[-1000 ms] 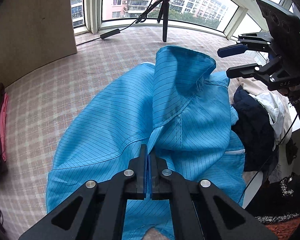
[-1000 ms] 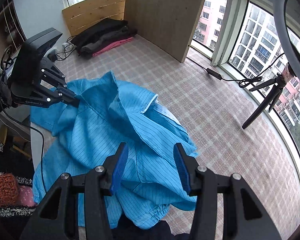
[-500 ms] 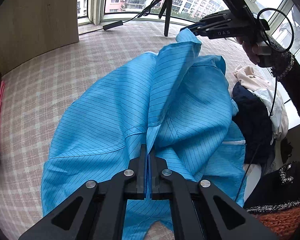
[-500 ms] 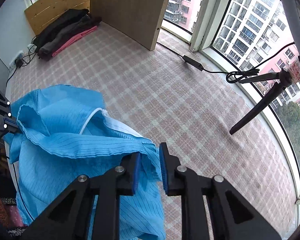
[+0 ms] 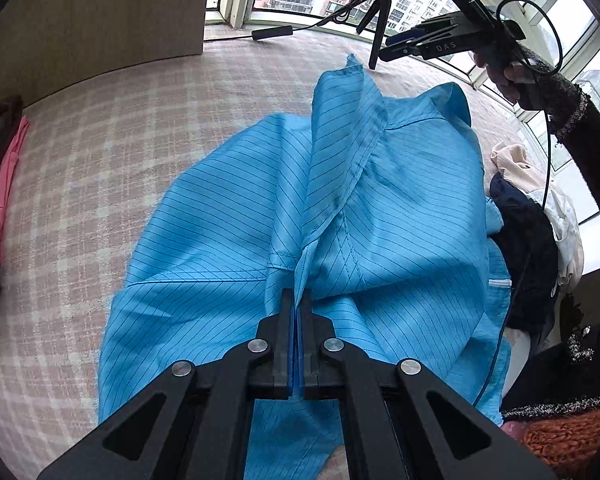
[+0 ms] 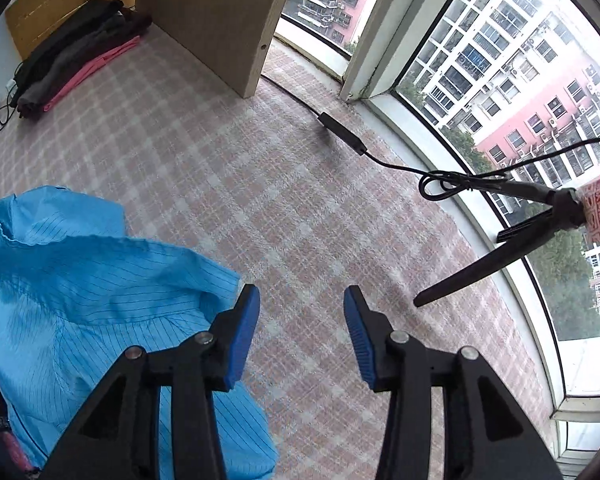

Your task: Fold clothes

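Right now one blue garment [image 5: 284,216] lies on the checked cloth surface [image 5: 100,152], spread from the centre toward six o'clock in my left view, thin dark stripes running across it, one ridge of fabric standing up toward twelve. My left gripper [image 5: 298,312] is clamped on a fold of that ridge. My right gripper [image 6: 300,320] hangs with its jaws spread wide, holding nothing, the garment just at nine o'clock of it. Two clothes piles: dark and cream pieces [image 5: 532,220] at three o'clock, dark and pink ones [image 6: 76,52] at eleven. One tripod [image 6: 520,236] stands by the window.
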